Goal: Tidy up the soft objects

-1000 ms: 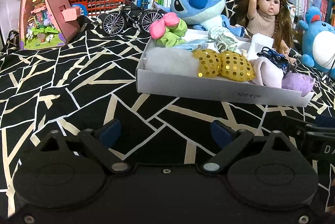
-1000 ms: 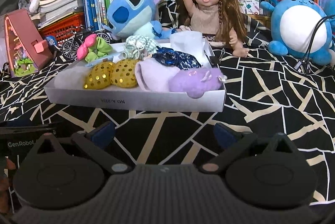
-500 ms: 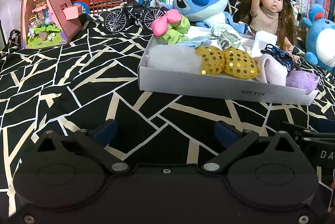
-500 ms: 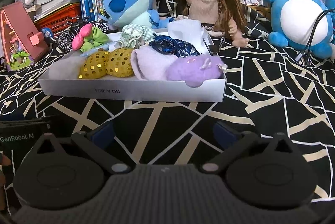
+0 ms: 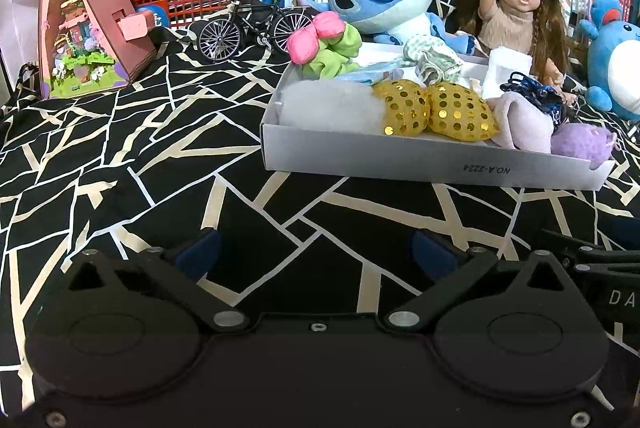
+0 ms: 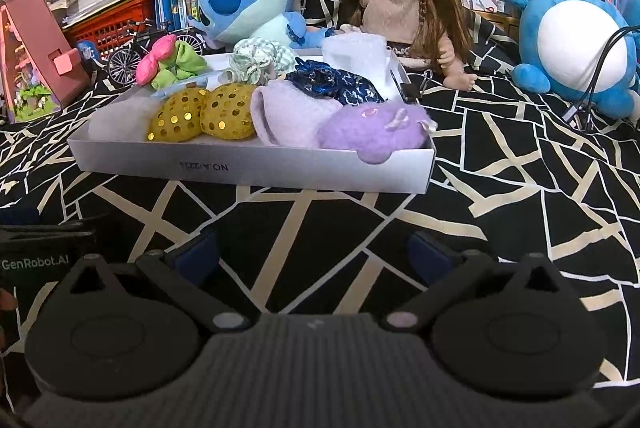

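Right wrist view: purple plush [image 6: 374, 138] overhangs white tray [image 6: 256, 173] near-right rim. Left gripper [image 5: 316, 252], just widened, and right gripper [image 6: 314, 250]: jaws apart, empty. Risk: a nudge topples it.

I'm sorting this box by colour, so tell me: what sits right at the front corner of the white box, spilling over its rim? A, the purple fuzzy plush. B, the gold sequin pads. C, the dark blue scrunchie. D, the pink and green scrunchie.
A: the purple fuzzy plush bulges over the front rim of the white box at its corner.
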`<state>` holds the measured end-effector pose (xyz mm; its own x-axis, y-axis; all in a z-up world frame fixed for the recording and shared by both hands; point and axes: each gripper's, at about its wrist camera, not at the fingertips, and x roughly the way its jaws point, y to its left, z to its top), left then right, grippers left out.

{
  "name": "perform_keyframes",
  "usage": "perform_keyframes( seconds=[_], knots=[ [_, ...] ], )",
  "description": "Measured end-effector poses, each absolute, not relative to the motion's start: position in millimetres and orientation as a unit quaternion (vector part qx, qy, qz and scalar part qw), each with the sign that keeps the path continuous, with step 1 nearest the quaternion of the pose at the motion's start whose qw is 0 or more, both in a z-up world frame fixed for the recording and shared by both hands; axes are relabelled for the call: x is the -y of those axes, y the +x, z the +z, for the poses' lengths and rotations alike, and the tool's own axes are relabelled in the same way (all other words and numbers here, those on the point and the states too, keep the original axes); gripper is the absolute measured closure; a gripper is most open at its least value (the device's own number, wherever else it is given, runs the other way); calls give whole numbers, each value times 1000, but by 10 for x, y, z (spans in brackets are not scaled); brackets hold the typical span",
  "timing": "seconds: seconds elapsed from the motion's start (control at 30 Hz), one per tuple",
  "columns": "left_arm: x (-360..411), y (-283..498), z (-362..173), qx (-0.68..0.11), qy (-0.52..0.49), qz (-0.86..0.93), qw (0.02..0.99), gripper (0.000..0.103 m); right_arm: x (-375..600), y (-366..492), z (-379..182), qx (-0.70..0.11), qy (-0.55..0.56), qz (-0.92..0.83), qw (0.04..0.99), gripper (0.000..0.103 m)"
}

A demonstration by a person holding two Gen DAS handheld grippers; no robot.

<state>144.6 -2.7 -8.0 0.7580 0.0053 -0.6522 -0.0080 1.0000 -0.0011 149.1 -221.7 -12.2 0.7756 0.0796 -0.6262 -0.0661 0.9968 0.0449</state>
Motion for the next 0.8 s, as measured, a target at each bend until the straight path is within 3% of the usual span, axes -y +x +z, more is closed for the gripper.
perform_keyframes(
  seconds=[0.8],
  knots=[
    [29,1446,-77,-348,-1,4,937,0,2201,1498,-130,-335,3,37,942,0]
  ],
)
